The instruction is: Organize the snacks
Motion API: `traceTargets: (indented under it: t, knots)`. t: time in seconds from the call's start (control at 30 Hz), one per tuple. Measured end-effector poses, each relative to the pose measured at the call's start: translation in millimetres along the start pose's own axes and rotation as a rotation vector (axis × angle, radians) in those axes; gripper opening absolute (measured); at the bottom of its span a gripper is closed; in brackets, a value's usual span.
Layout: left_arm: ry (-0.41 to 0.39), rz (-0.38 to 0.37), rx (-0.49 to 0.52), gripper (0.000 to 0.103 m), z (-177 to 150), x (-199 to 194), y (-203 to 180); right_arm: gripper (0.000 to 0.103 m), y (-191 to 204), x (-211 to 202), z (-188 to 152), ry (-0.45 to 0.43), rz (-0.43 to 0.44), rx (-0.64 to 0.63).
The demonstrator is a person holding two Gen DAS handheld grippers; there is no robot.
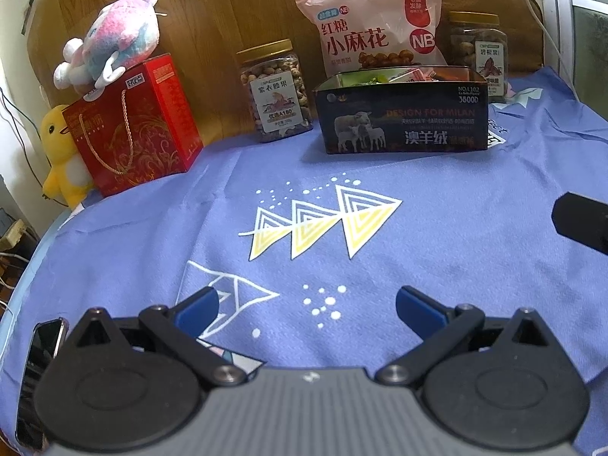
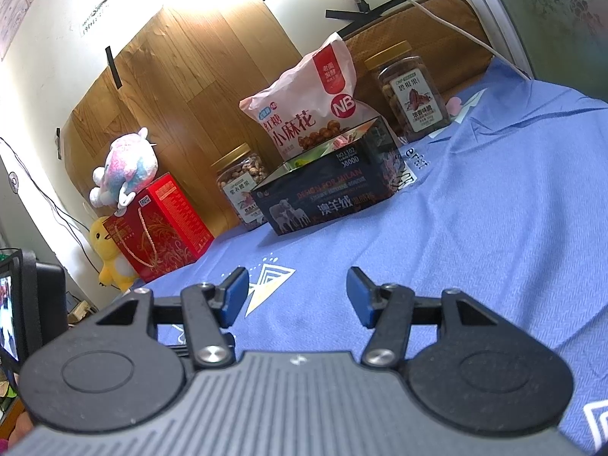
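A dark open box (image 1: 402, 121) with small snack packets inside stands at the back of the blue cloth (image 1: 437, 228); it also shows in the right wrist view (image 2: 323, 197). Behind it leans a pink snack bag (image 1: 374, 26) (image 2: 307, 110). A nut jar (image 1: 275, 89) (image 2: 241, 186) stands to its left and another jar (image 1: 478, 51) (image 2: 412, 93) to its right. My left gripper (image 1: 307, 306) is open and empty over the cloth, well short of the box. My right gripper (image 2: 297, 292) is open and empty too.
A red gift box (image 1: 140, 125) (image 2: 159, 224) with a plush toy (image 1: 110, 40) on top stands at the back left, a yellow plush duck (image 1: 60, 155) beside it. A phone (image 1: 38, 372) lies at the left edge. A wooden panel (image 1: 228, 7) backs the table.
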State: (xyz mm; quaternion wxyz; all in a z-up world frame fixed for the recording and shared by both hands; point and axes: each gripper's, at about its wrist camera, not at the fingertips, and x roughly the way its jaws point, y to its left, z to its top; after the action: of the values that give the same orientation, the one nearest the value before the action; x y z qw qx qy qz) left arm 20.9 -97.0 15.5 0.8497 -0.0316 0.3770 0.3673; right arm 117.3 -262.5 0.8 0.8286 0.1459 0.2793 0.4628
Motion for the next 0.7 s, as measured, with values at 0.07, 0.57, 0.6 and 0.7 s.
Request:
traceTargets:
  t: [0.07, 0.57, 0.6, 0.7]
  knots:
    - [0.002, -0.004, 0.0, 0.103, -0.1, 0.2, 0.1, 0.06, 0.2, 0.1, -0.1, 0.0, 0.0, 0.0]
    - [0.017, -0.025, 0.006, 0.103, 0.1, 0.5, -1.0, 0.06, -0.4, 0.1, 0.1, 0.001, 0.0, 0.001]
    - [0.018, -0.025, 0.006, 0.103, 0.1, 0.4, -1.1, 0.06, -0.2, 0.2, 0.0, 0.001, 0.0, 0.001]
    - [0.02, -0.027, 0.007, 0.103, 0.1, 0.5, -1.3, 0.06, -0.5, 0.1, 0.3, 0.001, 0.0, 0.001]
